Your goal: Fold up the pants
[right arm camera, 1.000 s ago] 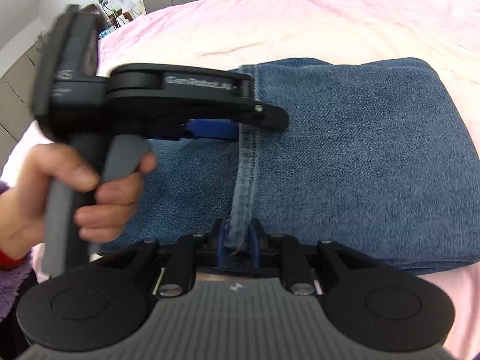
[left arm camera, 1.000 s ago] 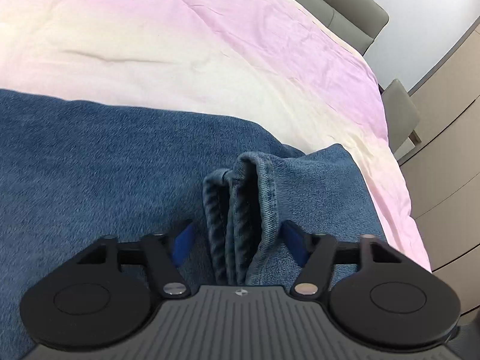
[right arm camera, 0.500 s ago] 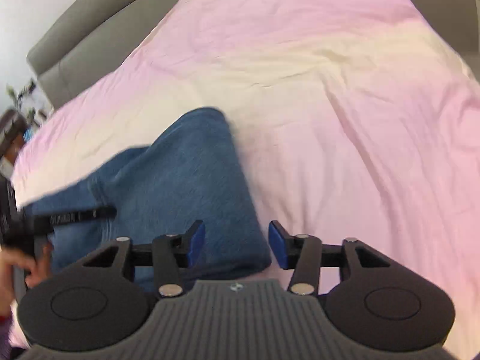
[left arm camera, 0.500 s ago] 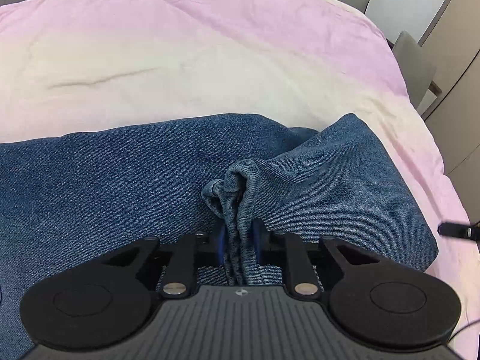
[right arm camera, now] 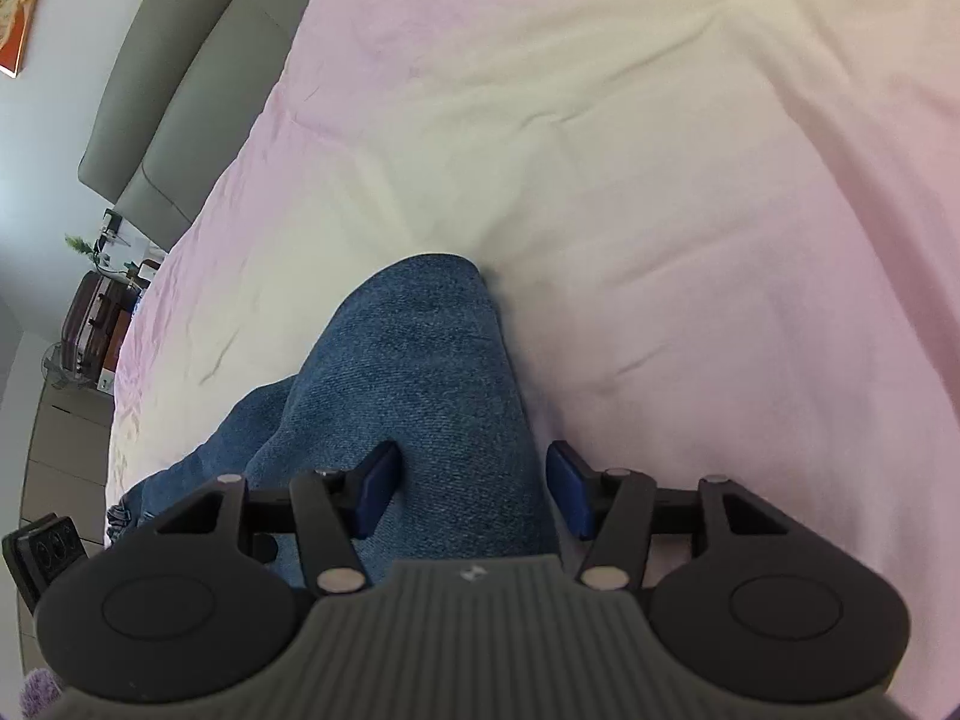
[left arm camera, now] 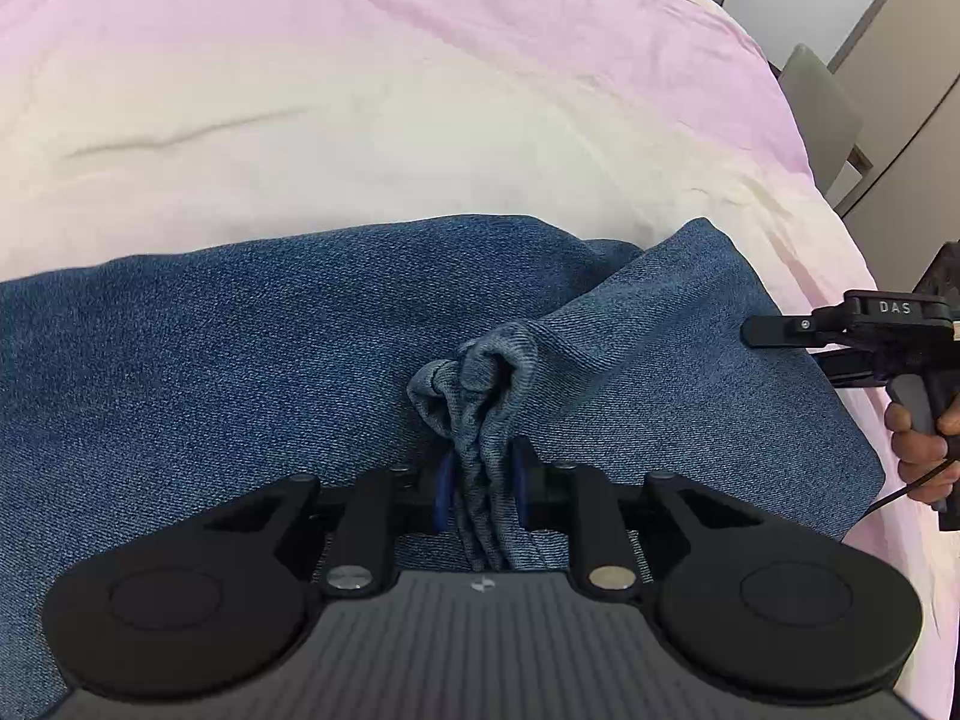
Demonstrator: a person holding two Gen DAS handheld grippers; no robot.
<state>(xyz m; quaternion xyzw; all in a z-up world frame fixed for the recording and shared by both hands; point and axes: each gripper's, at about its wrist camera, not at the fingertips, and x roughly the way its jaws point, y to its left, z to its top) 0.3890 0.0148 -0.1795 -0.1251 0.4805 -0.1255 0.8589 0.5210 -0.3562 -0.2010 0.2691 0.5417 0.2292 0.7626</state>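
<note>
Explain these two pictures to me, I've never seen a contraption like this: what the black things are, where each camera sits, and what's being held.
No robot here: a person holds a hand-operated two-finger gripper in each hand, each carrying a wide-angle camera that looks along its fingers. The black discs and ribbed plate low in each picture are the gripper's own body. One picture comes from the left gripper, which is shut on a bunched hem of the blue jeans. The other comes from the right gripper, open, its blue pads either side of the denim without gripping. The jeans lie on a pink and cream bedspread. The left view also shows the person's right hand.

Rough blue denim pants [left arm camera: 252, 360] lie on smooth matt cloth bedspread [left arm camera: 420, 120].
</note>
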